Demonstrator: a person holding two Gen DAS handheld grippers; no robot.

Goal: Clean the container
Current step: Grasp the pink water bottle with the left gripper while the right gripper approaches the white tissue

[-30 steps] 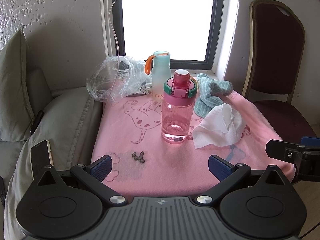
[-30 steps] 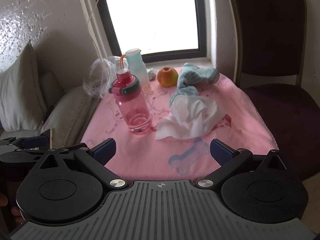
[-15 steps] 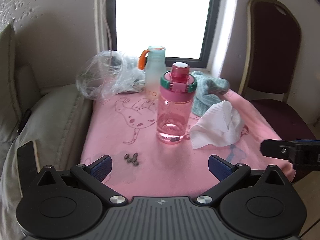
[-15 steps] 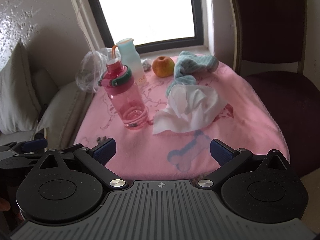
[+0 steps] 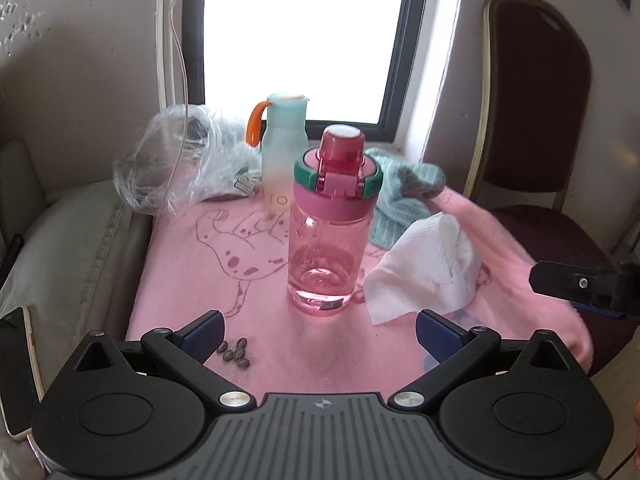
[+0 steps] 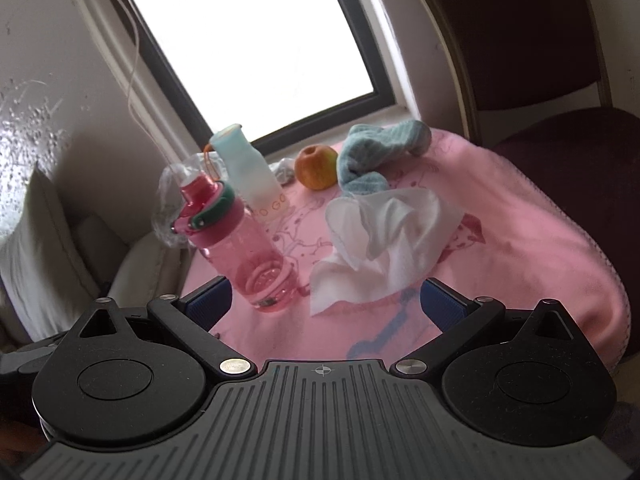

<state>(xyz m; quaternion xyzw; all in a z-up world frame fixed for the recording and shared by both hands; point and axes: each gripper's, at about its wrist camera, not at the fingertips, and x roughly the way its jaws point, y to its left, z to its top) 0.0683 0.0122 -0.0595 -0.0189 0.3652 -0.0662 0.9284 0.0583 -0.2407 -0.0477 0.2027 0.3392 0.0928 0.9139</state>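
— What is my left claw [image 5: 318,326] made of?

— Matt black plastic, ribbed grey at the bottom of the frame, with bright metal screw heads and textured blue pads [image 5: 202,334]. My right claw [image 6: 326,306] has the same finish.

— And the pink bottle [image 5: 330,240] at centre?

— Clear, glossy plastic, with an opaque smooth lid.

— The pale bottle [image 5: 282,160] behind it?

— Frosted, matt plastic, with a shiny orange loop.

— The tabletop?

— Covered by a soft, fuzzy pink cloth [image 5: 192,256]. The white wipe [image 6: 384,240] looks like thin embossed paper; the teal towel [image 6: 376,152] is ribbed terry.

— Upper left?

— A crinkled glossy plastic bag [image 5: 176,164], against a rough wall [image 5: 80,60].
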